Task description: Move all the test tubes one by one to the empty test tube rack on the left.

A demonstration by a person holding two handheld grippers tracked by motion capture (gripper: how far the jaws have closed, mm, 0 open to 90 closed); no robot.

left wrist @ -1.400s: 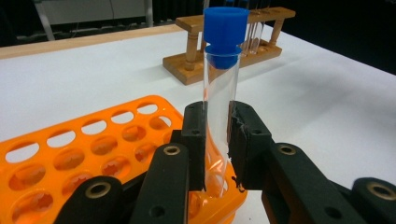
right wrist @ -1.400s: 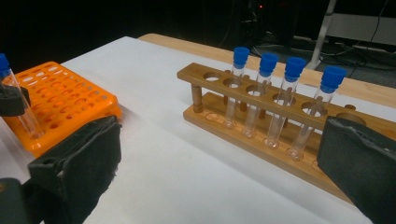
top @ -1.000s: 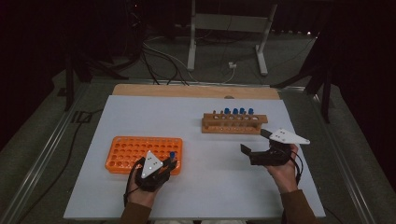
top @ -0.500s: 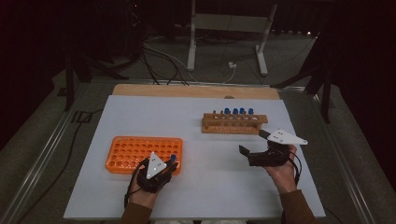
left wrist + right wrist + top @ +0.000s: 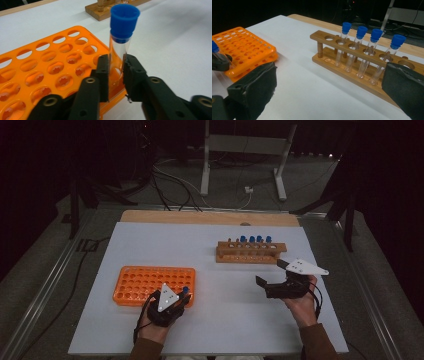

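While clamped in the left hand-held gripper [image 5: 115, 72], test tube [image 5: 121, 47] near upright, blue cap up, right hand-held gripper [image 5: 329, 82] released.

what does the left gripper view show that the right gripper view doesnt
Left gripper view alone: the left gripper seen from behind, its jaws shut on the clear blue-capped tube, whose lower end sits at a corner hole of the orange rack.

Right gripper view alone: the right gripper with jaws wide apart and nothing between them, and four blue-capped tubes standing in the wooden rack.

Both: the orange rack, the wooden rack, the white table and the held tube, which the right gripper view catches at its left edge.
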